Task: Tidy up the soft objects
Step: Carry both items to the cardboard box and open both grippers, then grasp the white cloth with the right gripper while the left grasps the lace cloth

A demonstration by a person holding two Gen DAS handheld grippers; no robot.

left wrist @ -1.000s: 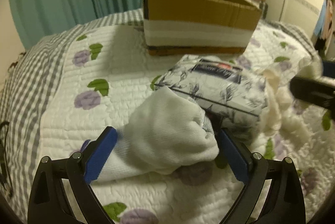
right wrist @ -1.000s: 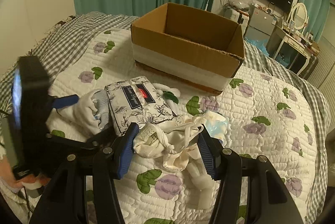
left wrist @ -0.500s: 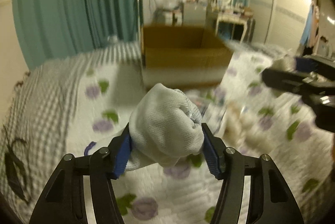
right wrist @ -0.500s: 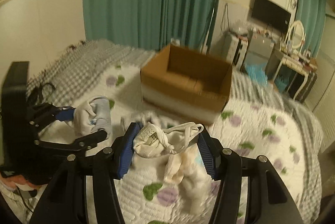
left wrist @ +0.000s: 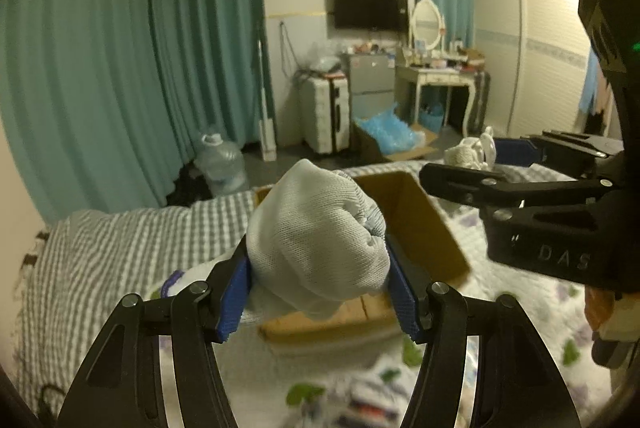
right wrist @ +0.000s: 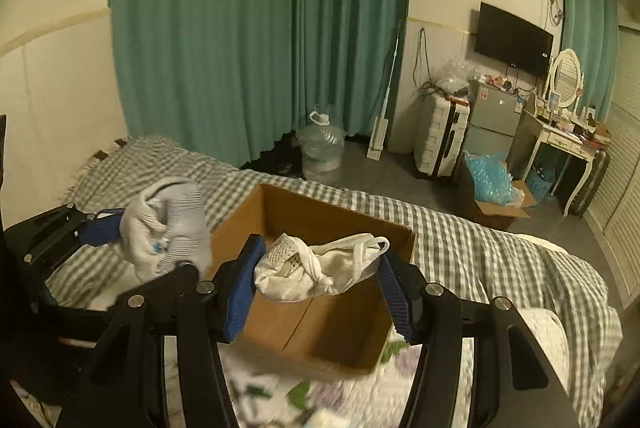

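Left wrist view, left to right: teal curtains (left wrist: 132, 68) filled the left half of the frame, with a clear water jug (left wrist: 222, 164) on the floor below them. At lower centre the left gripper (left wrist: 318, 288) was clenched on a balled white sock (left wrist: 316, 240), blue pads pressed into both its sides. The open cardboard box (left wrist: 416, 224) sat just behind and below the sock, on the gingham bedspread (left wrist: 120, 248). At right of frame the right gripper (left wrist: 476, 158) came in sideways, grasping a bundle of white cloth (left wrist: 470, 152) above the box's far right corner.

Right wrist view: at left centre, the left gripper (right wrist: 132, 240) held the sock (right wrist: 168, 228) just beside the box's left wall. At lower centre the right gripper (right wrist: 320, 284) was closed on the white cloth (right wrist: 316, 272), a knotted, strappy piece with a perforated patch, hanging over the box (right wrist: 320, 332) interior. The inside of the box showed only bare cardboard. Along the bottom edge the floral quilt (right wrist: 340, 400) was blurred. At right: suitcase (right wrist: 440, 136), small fridge (right wrist: 492, 116), dressing table (right wrist: 560, 144).
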